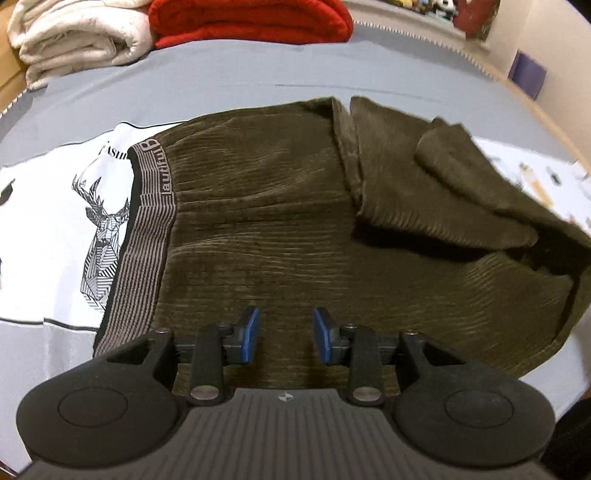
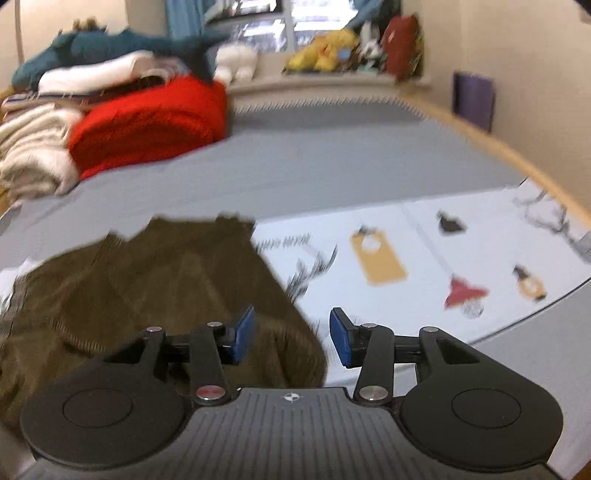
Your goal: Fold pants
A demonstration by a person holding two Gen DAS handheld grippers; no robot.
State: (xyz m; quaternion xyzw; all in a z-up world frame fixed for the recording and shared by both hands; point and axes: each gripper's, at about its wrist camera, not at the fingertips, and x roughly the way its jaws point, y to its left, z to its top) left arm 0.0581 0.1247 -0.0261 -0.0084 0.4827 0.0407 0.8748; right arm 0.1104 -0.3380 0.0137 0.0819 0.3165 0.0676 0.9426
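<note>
Pants (image 1: 277,229) on bed (image 1: 258,81); blankets (image 1: 251,22) behind.

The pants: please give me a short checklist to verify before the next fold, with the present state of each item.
1. Left gripper empty, open above the pants: ok.
2. Right gripper empty, open: ok.
3. Waistband lying flat: ok.
4. Folded-over leg smooth: not ok, it is bunched.
5. Grey sheet beyond the pants free for folding: ok.
6. Leg hems aligned: cannot tell.
</note>
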